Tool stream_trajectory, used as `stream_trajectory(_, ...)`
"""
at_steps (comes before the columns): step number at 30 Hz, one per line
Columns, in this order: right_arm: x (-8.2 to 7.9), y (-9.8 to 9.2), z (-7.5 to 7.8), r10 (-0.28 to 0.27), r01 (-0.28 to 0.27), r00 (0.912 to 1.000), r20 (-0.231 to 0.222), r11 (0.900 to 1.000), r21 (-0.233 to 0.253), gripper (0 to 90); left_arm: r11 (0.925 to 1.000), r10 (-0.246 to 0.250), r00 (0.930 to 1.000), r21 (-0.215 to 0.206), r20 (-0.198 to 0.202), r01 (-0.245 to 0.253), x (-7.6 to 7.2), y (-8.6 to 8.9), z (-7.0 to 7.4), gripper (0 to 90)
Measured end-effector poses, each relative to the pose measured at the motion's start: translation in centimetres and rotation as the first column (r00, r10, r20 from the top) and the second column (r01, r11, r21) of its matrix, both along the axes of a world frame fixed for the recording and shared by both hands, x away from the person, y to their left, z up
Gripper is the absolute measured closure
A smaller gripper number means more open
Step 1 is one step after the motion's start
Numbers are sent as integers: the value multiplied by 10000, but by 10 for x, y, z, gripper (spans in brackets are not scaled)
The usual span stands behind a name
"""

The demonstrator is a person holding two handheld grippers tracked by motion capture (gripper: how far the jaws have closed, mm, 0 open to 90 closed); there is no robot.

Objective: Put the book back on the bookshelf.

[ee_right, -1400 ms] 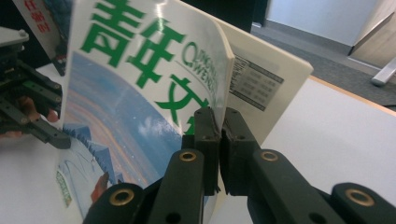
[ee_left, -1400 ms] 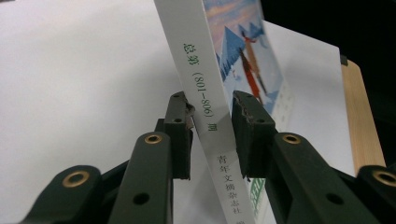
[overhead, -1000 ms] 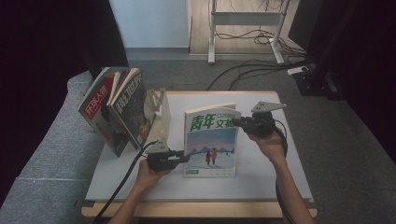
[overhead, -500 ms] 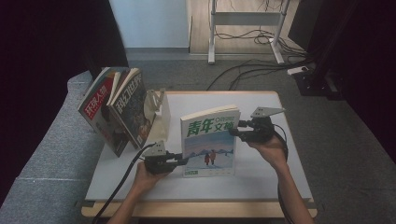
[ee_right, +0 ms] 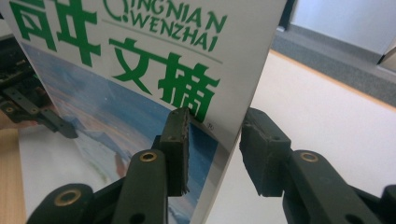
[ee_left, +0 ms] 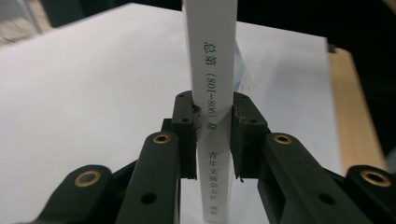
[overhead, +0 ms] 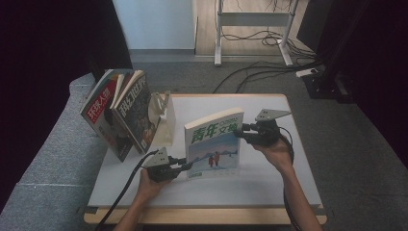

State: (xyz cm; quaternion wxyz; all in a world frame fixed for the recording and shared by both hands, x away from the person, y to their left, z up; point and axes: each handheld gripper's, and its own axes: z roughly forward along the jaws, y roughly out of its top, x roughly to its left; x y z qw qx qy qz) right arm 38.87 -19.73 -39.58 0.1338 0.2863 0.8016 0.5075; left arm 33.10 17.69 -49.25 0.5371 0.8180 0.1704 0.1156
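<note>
A magazine (overhead: pixel 214 144) with green Chinese characters and a snowy cover picture stands upright on the white table (overhead: pixel 274 187), cover facing me. My left gripper (overhead: pixel 188 166) is shut on the bottom of its spine; in the left gripper view both pads pinch the white spine (ee_left: pixel 212 70) at the left gripper (ee_left: pixel 212 116). My right gripper (overhead: pixel 239 132) grips the magazine's upper right edge. In the right gripper view the cover (ee_right: pixel 140 70) passes between the jaws of the right gripper (ee_right: pixel 212 135), one pad on the front and one behind.
Several magazines (overhead: pixel 120 113) lean together at the table's left edge, against a white bookend (overhead: pixel 166 115). A black cable (overhead: pixel 125 187) trails from the left gripper over the front edge. Floor cables (overhead: pixel 260 72) and a desk frame lie beyond the table.
The magazine and both grippers have shifted a little to the left and toward me, and the right gripper has come lower. Both holds stay the same.
</note>
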Motion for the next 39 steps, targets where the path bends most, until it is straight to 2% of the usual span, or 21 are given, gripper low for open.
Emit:
stream_trajectory(6, -2, 1, 1, 120, -123, 9998, 157, 9997, 206, 621, 9999, -94, 9996, 133, 282, 90, -3, 1, 0, 733)
stream_trajectory(12, -6, -1, 1, 235, -245, 9994, 265, 9990, 362, 639, 9983, 113, 9983, 565, 568, -145, -7, -4, 5, 701)
stream_trajectory(13, -6, -1, 1, 242, -252, 9993, 279, 9990, 368, 645, 9986, 56, 9985, 523, 549, -85, -7, -4, 7, 697)
stream_trajectory(16, -8, 0, 1, 303, -318, 9989, 346, 9985, 438, 648, 9999, -105, 9982, 52, 599, 102, -5, -6, 12, 671)
stream_trajectory(22, -12, 2, 4, 375, -391, 9981, 485, 9987, 325, 647, 9999, -60, 9994, -80, 354, 63, -1, -12, 28, 667)
stream_trajectory(28, -11, 1, 3, 353, -371, 9984, 435, 9984, 421, 648, 10000, -18, 9998, -35, -215, 18, 4, -16, 38, 636)
stream_trajectory(33, -10, 1, 3, 338, -356, 9986, 410, 9984, 436, 646, 9999, -8, 9995, -105, -315, 5, 7, -18, 49, 604)
stream_trajectory(39, -10, 1, 2, 324, -344, 9986, 425, 9984, 449, 644, 9997, 54, 9999, -243, -137, -57, 11, -22, 65, 539)
